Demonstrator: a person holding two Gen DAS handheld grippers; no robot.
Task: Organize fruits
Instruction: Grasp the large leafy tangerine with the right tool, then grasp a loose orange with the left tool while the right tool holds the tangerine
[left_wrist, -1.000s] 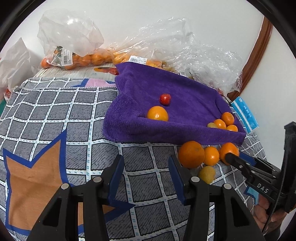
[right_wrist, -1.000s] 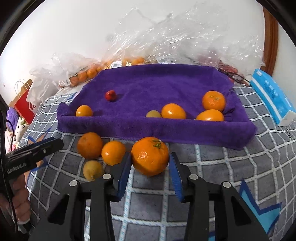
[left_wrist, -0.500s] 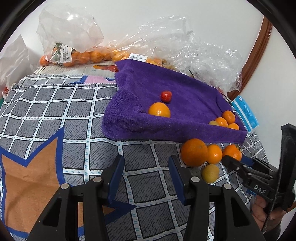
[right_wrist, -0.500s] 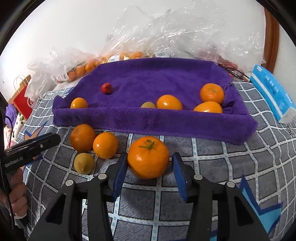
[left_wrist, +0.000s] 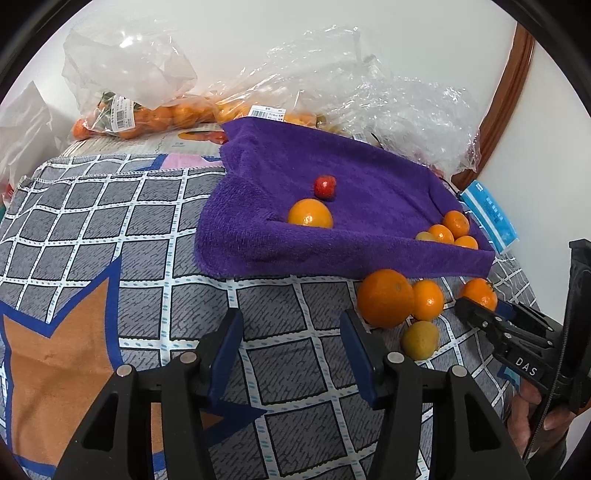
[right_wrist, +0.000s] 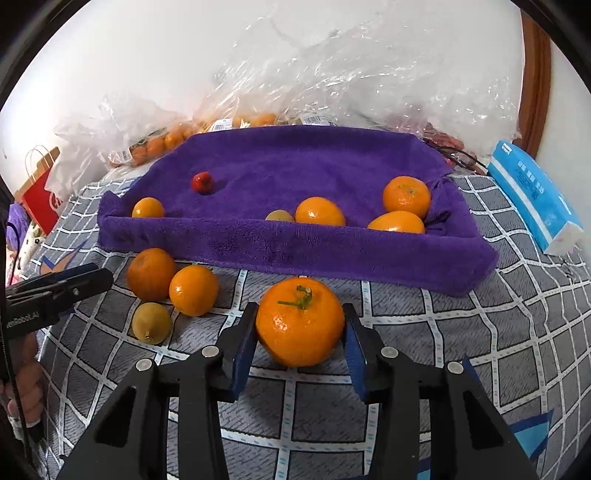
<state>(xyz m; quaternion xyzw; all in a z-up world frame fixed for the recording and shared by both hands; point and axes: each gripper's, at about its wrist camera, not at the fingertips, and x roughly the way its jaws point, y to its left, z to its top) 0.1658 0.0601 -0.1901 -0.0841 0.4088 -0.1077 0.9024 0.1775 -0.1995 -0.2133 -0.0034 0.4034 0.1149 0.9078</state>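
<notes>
My right gripper (right_wrist: 300, 334) is shut on an orange with a green stem (right_wrist: 300, 321), held just in front of the purple towel tray (right_wrist: 295, 254). The same orange shows in the left wrist view (left_wrist: 479, 292) at the right gripper's tips (left_wrist: 466, 305). Two oranges (right_wrist: 151, 273) (right_wrist: 194, 290) and a small yellow fruit (right_wrist: 151, 322) lie on the cloth to its left. The tray holds a red fruit (right_wrist: 202, 181), several oranges (right_wrist: 406, 195) and a yellow fruit (right_wrist: 279, 215). My left gripper (left_wrist: 291, 354) is open and empty over the checked cloth.
Plastic bags of oranges (left_wrist: 155, 110) and crumpled clear plastic (right_wrist: 369, 74) lie behind the tray against the wall. A blue tissue pack (right_wrist: 535, 195) lies right of the tray. A red paper bag (right_wrist: 38, 192) stands at the far left. The checked cloth (left_wrist: 92, 229) covers the surface.
My right gripper has closed on the stemmed orange and it now sits nearer in the jaws. My left gripper has drifted a little; the fruits beside it appear closer.
</notes>
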